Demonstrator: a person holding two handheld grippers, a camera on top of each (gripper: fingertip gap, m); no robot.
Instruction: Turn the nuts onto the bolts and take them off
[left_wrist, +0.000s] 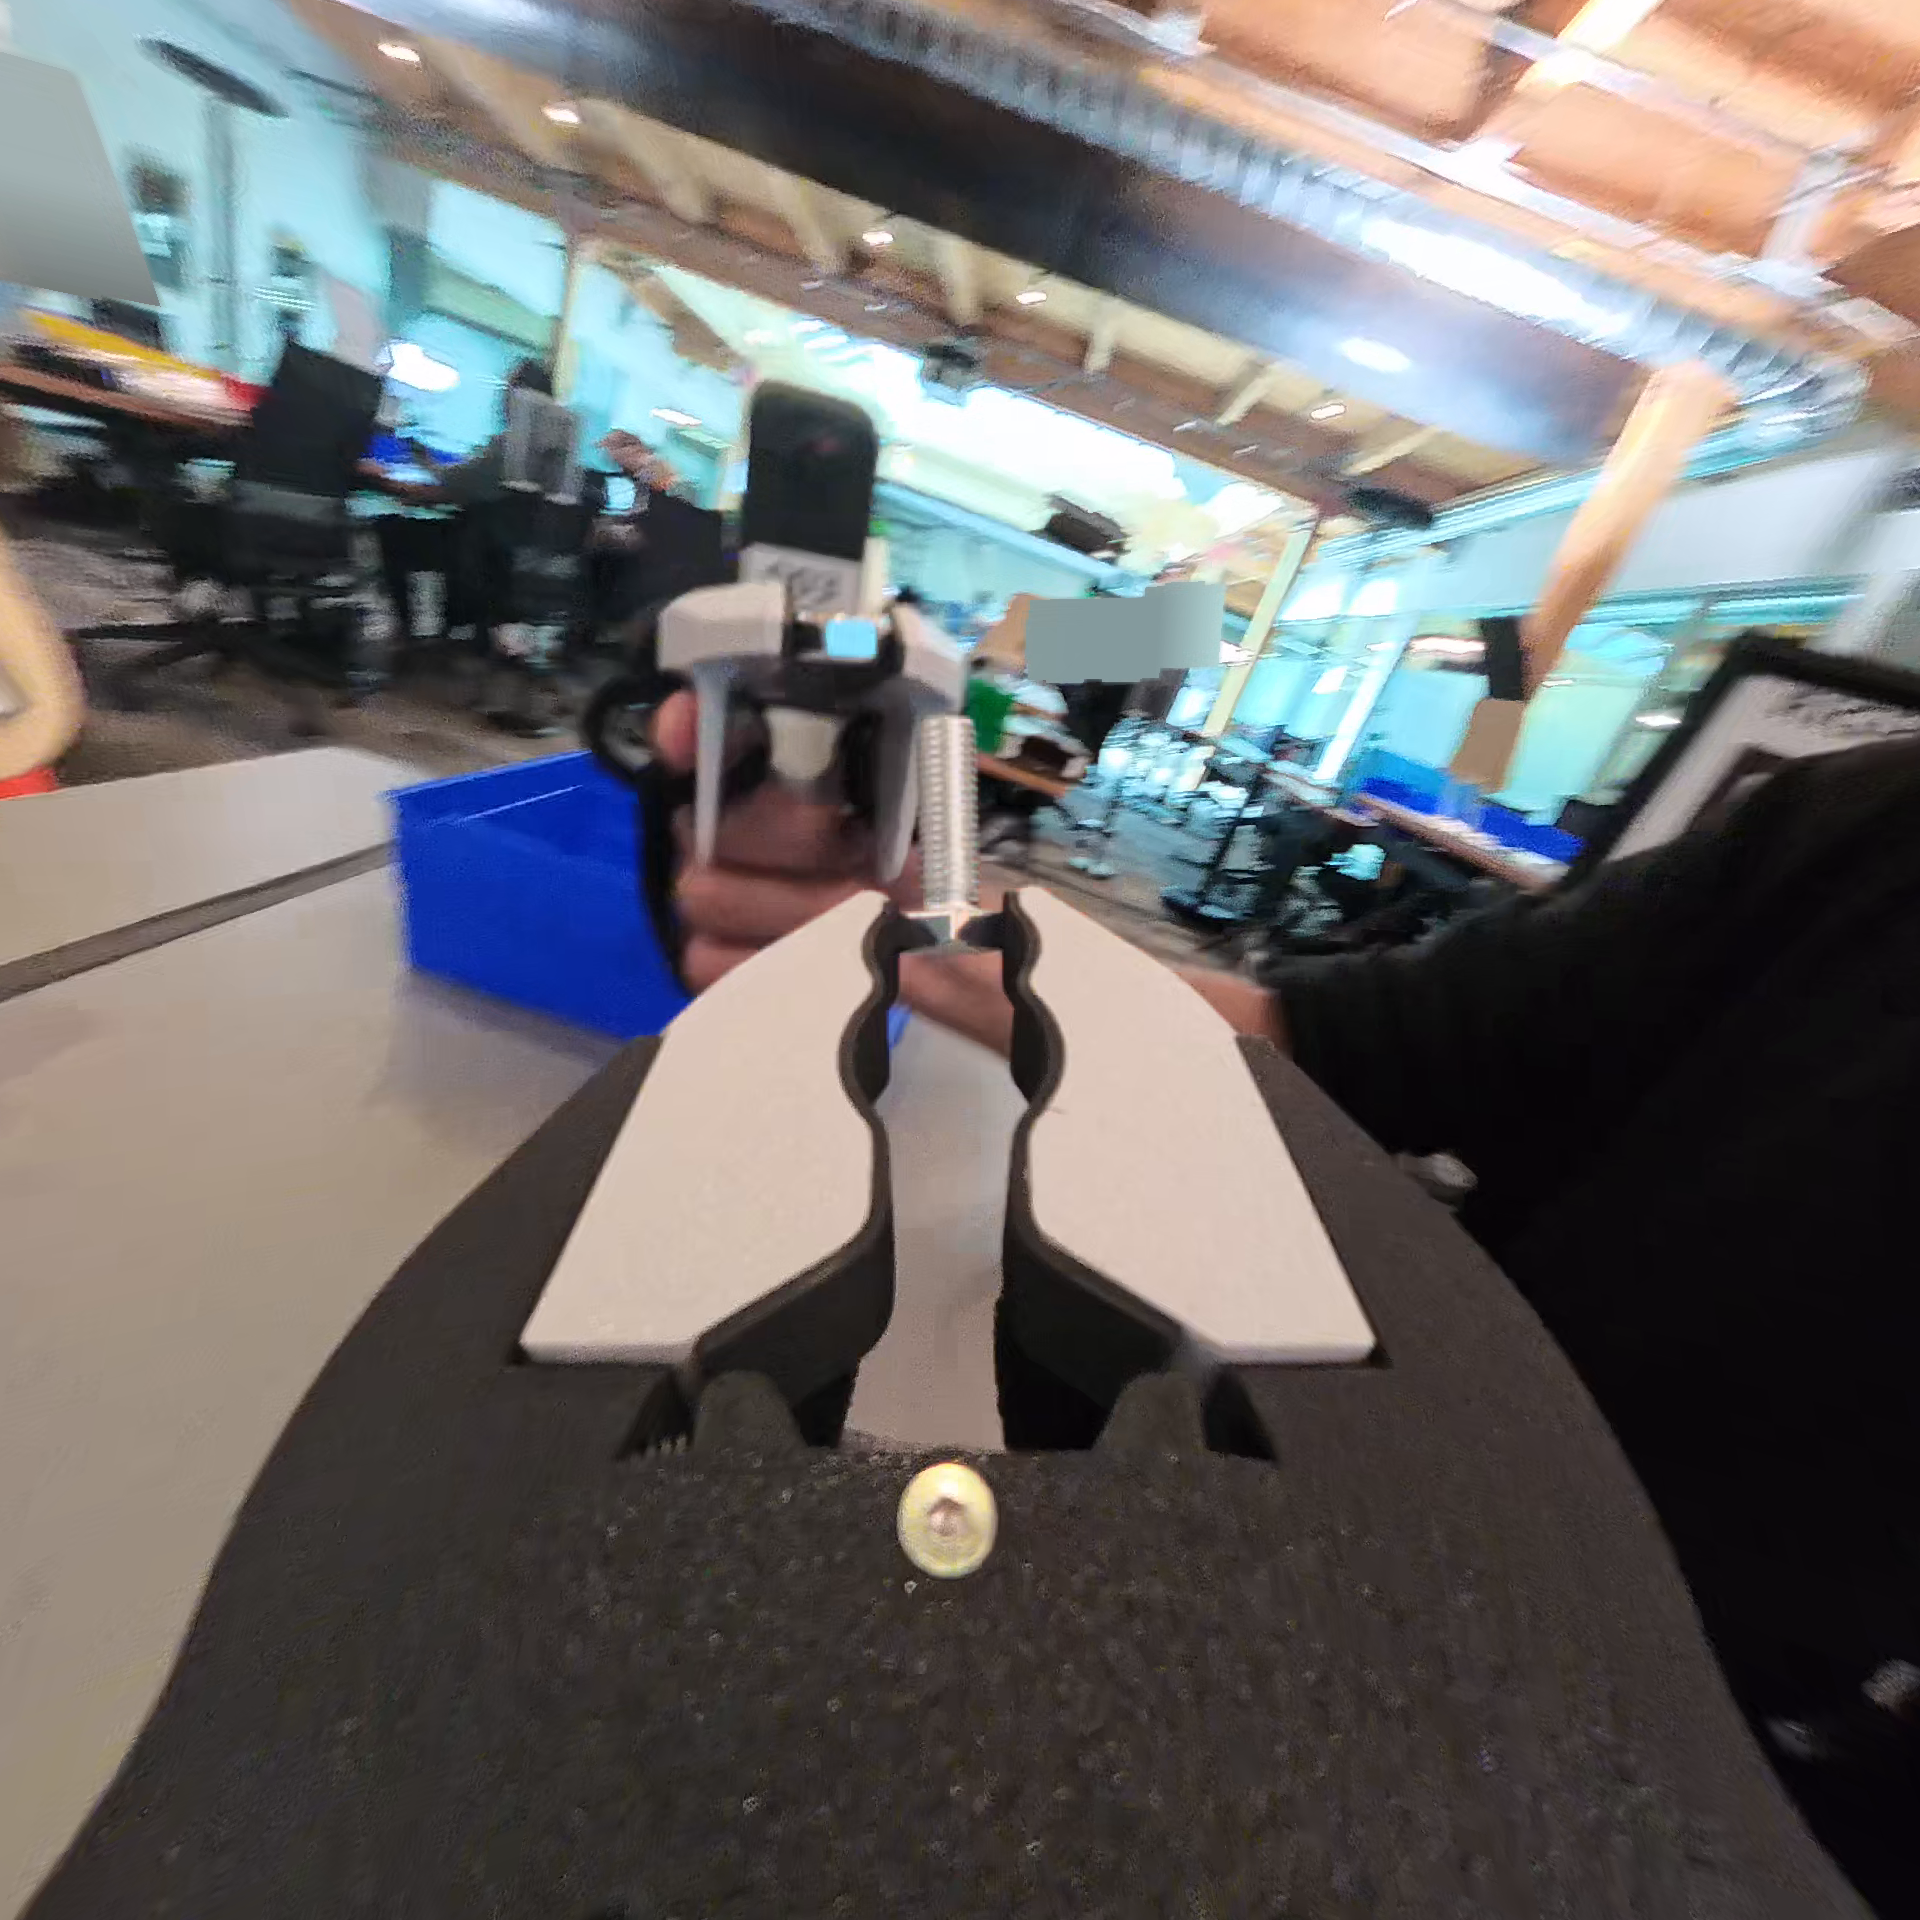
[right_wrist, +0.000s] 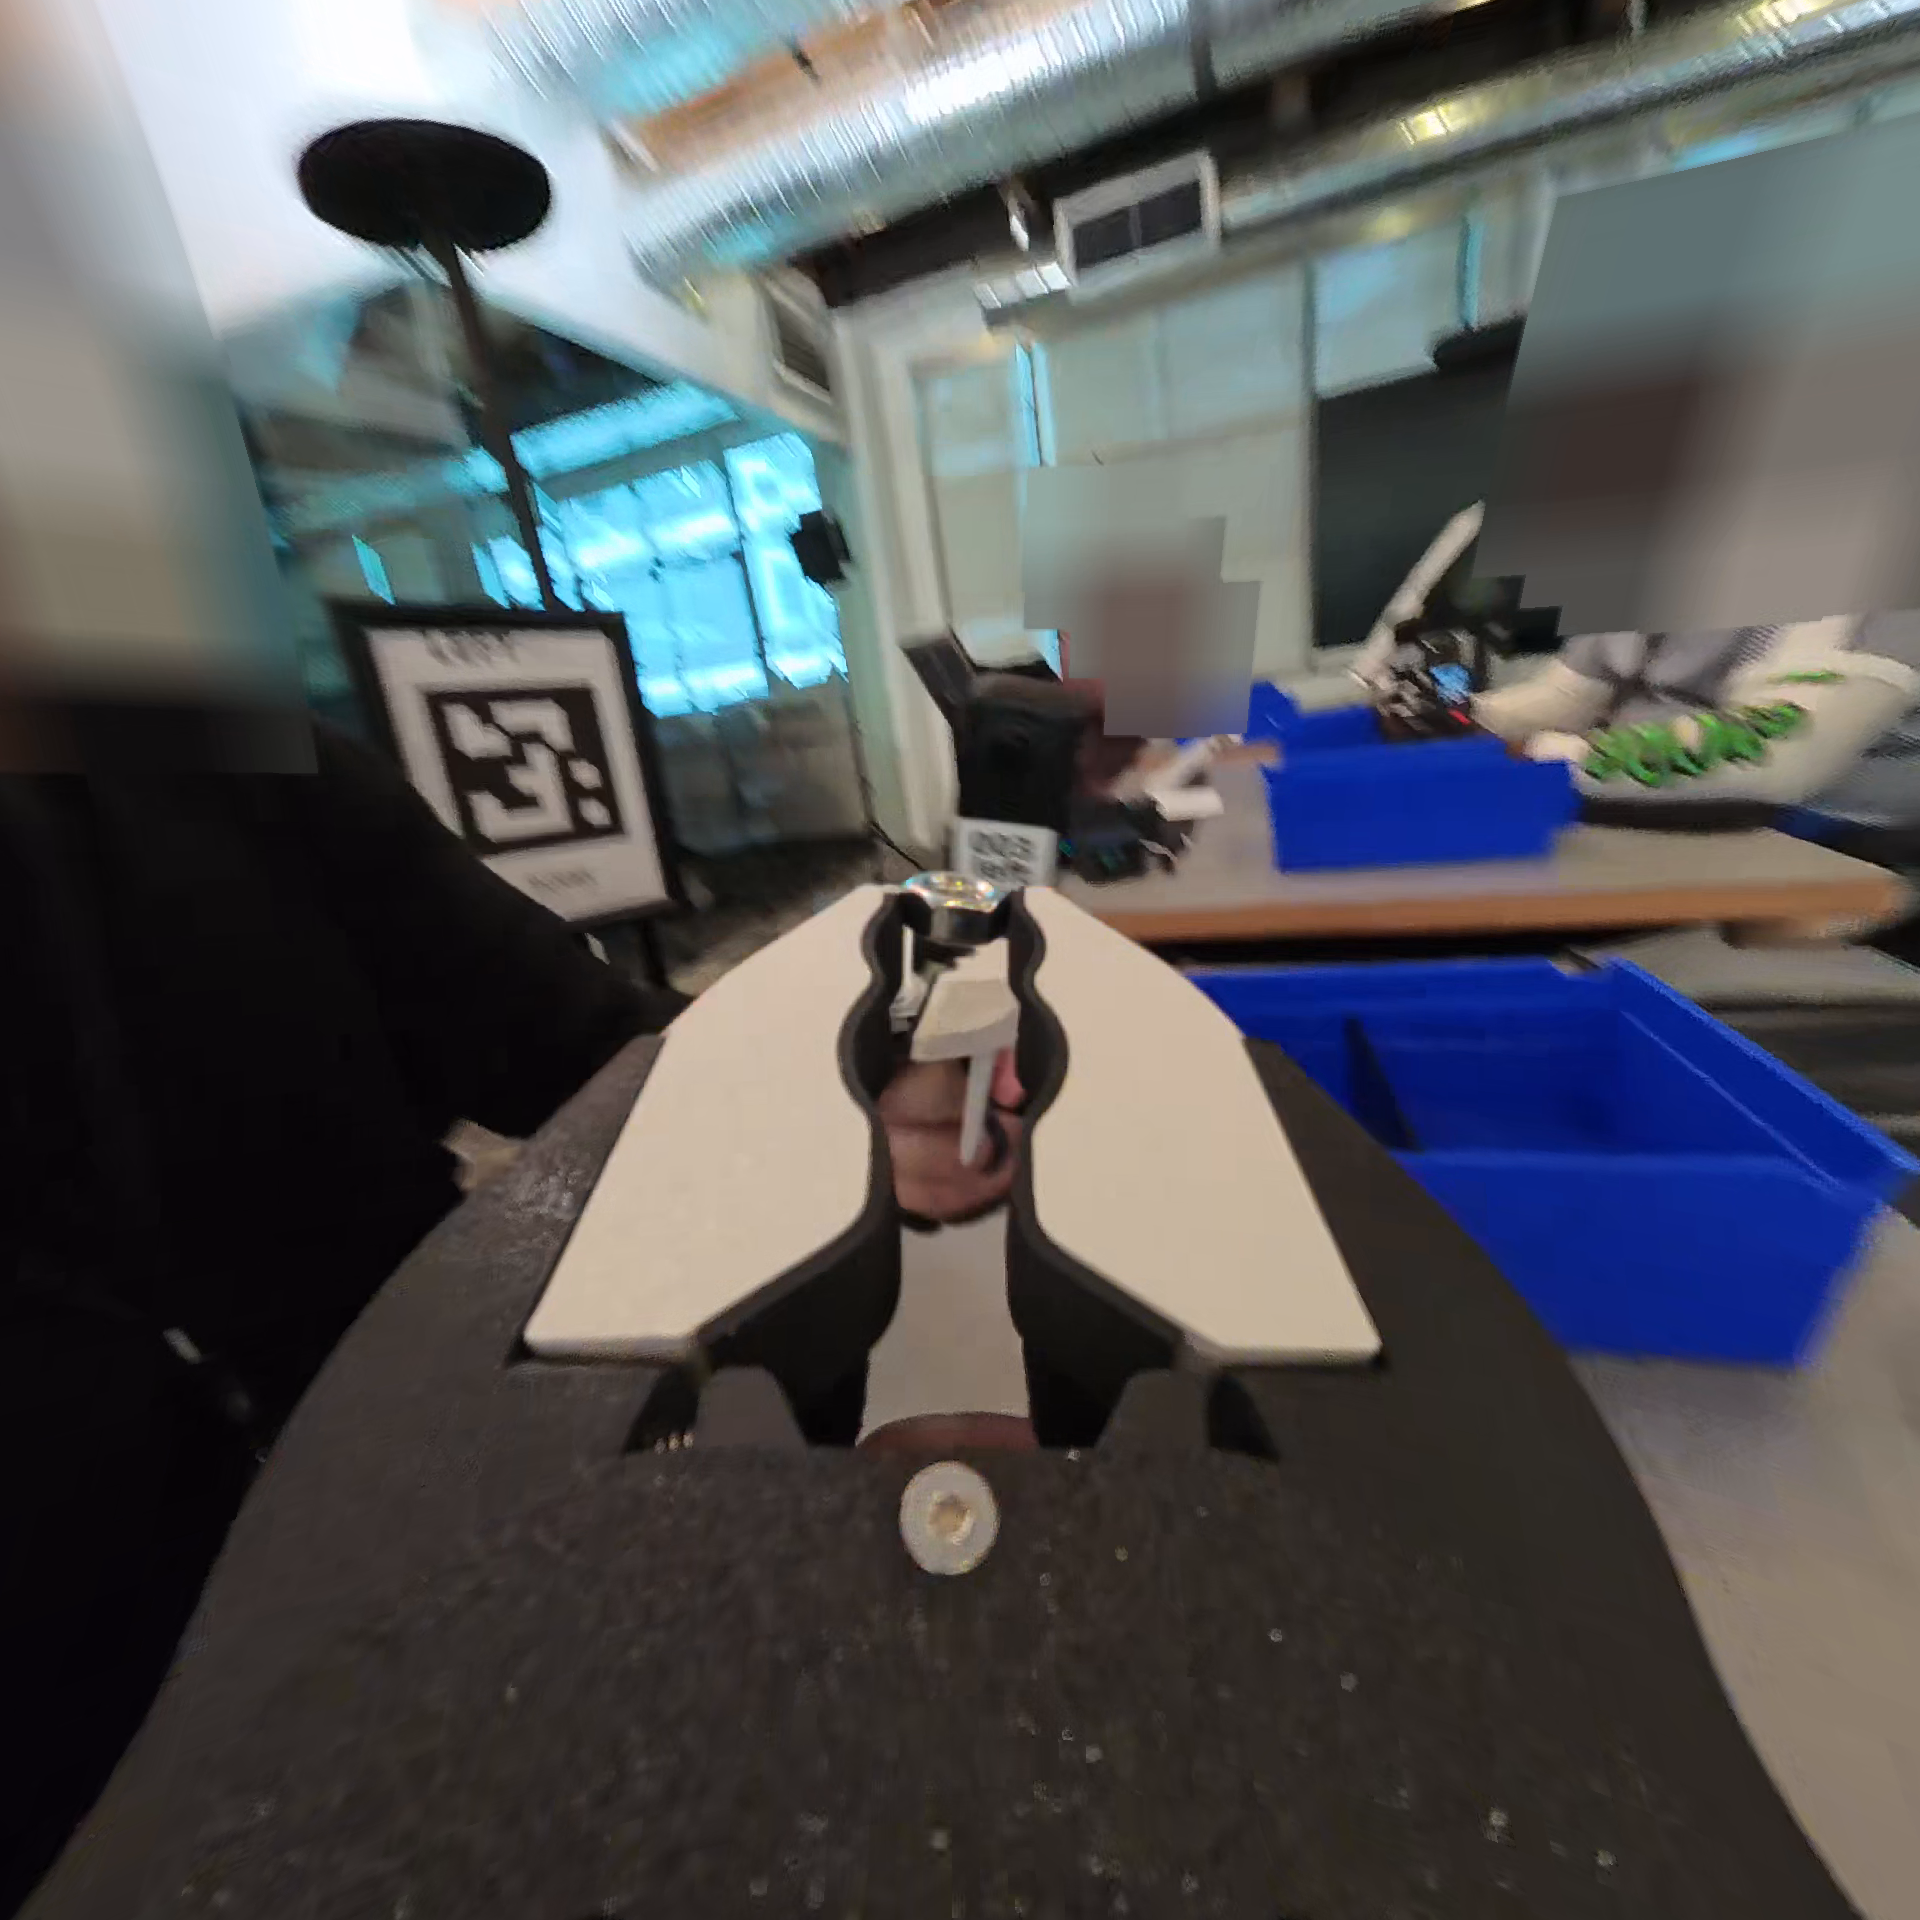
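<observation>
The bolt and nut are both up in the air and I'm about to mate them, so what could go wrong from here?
1. The left tool pinches the bolt only by its head, at the very fingertips; side load while threading could tip it or pop it out.
2. The right tool likewise holds the nut at its tips, so it might slip.
3. Both views are motion-blurred; poor alignment could cross-thread.

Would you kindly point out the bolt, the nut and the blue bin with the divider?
bolt (left_wrist: 948, 805): left wrist view, on the threaded shank above the fingertips.
nut (right_wrist: 948, 902): right wrist view, on its shiny top face.
blue bin (right_wrist: 1621, 1236): right wrist view, on its near outer wall.
</observation>
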